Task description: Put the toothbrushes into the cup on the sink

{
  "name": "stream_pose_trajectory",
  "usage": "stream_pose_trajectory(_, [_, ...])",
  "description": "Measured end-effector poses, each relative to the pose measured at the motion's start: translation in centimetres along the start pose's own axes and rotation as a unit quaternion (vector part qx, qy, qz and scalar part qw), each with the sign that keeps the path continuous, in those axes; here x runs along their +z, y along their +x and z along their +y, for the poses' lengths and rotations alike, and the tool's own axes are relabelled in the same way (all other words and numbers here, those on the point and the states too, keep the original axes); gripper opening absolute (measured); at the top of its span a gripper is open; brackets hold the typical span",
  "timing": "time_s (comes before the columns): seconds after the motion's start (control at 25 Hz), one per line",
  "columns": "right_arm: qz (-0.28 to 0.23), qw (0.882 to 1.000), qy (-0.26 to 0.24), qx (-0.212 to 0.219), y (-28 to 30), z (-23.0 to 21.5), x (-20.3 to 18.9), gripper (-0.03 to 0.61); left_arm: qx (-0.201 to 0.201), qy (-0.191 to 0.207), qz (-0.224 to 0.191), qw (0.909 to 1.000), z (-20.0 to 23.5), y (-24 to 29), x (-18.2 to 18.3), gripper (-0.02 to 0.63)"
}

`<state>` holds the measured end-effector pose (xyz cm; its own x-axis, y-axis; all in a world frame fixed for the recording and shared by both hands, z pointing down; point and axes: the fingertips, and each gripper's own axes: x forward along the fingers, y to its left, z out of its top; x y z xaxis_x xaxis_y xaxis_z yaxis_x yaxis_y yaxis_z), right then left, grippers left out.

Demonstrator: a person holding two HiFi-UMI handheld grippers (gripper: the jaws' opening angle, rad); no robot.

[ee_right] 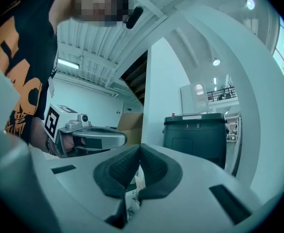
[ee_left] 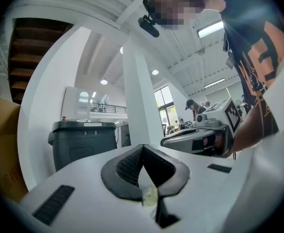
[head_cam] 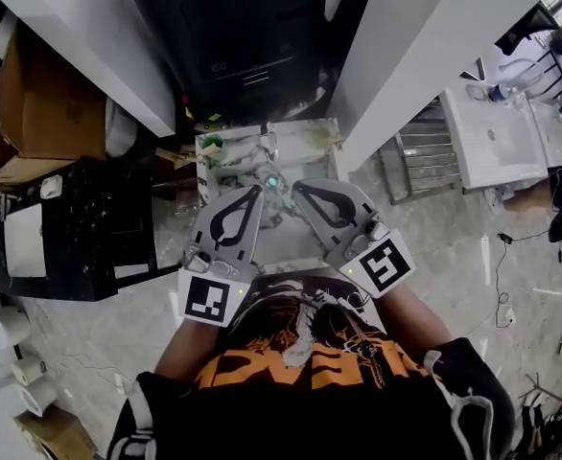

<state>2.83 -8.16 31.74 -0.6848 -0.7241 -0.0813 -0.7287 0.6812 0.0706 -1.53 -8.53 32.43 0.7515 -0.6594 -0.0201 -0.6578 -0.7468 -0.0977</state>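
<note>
Toothbrushes were nowhere I could pick out for certain. I judged them to be somewhere on the small white marbled sink (head_cam: 305, 161) just beyond the tips of both grippers, among clutter too small to sort. A little green-and-white object (head_cam: 212, 145) ahead of the left gripper may have been the cup, though I could not tell.

The grey hand-held left gripper (ee_left: 142, 152) had its black ribbed pads (ee_left: 126, 168) pressed together with nothing between them. The right gripper (ee_right: 139, 152) was closed and empty in the same way. The person held the two side by side close to the chest, tips angled toward each other.

A toothbrush should be light and stiff, I thought, with a smooth, narrow handle that could swivel or slip in the pads. A hold across the middle of the handle, clear of the bristles, looked the safest choice.

As for writing, a white figure 8 showed on the front of the dark grey lidded bin (ee_left: 84, 140) ahead of the grippers. The marker cubes (head_cam: 211, 298) carried only black-and-white square patterns. The orange lettering on the black shirt (head_cam: 310, 372) I could not read.
</note>
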Motion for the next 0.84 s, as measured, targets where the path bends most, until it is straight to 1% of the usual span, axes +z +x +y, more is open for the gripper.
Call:
stream_pose_trajectory(0.12, [-0.004, 1.000, -0.001, -0.005, -0.2, -0.3, 0.3, 0.014, -0.004, -0.002, -0.003, 1.0000, -0.3, 0.1, 0.2, 0.023])
stream_pose_trajectory(0.28, [-0.002, 1.000, -0.007, -0.004, -0.2, -0.2, 0.3, 0.014, -0.006, -0.004, 0.001, 1.0000, -0.6, 0.1, 0.1, 0.023])
stream_pose_trajectory(0.56, [0.000, 1.000, -0.002, -0.005, -0.2, -0.1, 0.0, 0.014, -0.009, -0.003, 0.011, 0.9999, -1.1, 0.0, -0.4, 0.023])
stream_pose_trajectory(0.84, [0.004, 1.000, -0.002, -0.009, 0.3, -0.2, -0.6, 0.014, -0.003, -0.036, 0.008, 0.9993, 0.0, 0.0, -0.9, 0.023])
